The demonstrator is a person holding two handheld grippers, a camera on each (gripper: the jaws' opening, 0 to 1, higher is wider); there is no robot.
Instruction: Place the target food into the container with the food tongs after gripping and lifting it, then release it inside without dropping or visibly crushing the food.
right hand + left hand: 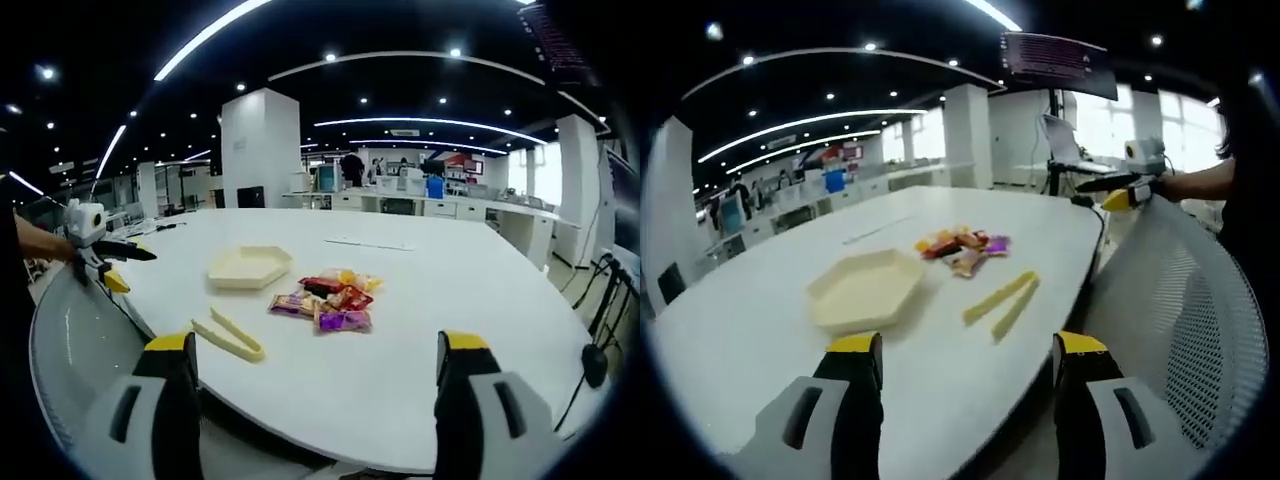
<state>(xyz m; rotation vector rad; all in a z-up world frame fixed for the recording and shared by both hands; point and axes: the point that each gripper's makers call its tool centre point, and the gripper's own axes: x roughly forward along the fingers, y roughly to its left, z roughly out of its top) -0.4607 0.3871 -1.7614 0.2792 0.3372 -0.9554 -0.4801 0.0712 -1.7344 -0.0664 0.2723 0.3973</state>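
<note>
Pale yellow plastic food tongs (pixel 228 335): ahead-left of your right gripper (pixel 317 375), long axis slanting away leftward. Your left gripper (pixel 968 375) has them ahead-right. Both grippers' jaws apart, empty.

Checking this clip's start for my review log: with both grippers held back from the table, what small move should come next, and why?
Probably bring the right gripper forward and down to the food tongs. They lie untouched on the white table, both grippers' fingers are apart and empty, and the wrapped snacks are still beside the hexagonal tray, so nothing can be lifted until the tongs are picked up.
</note>
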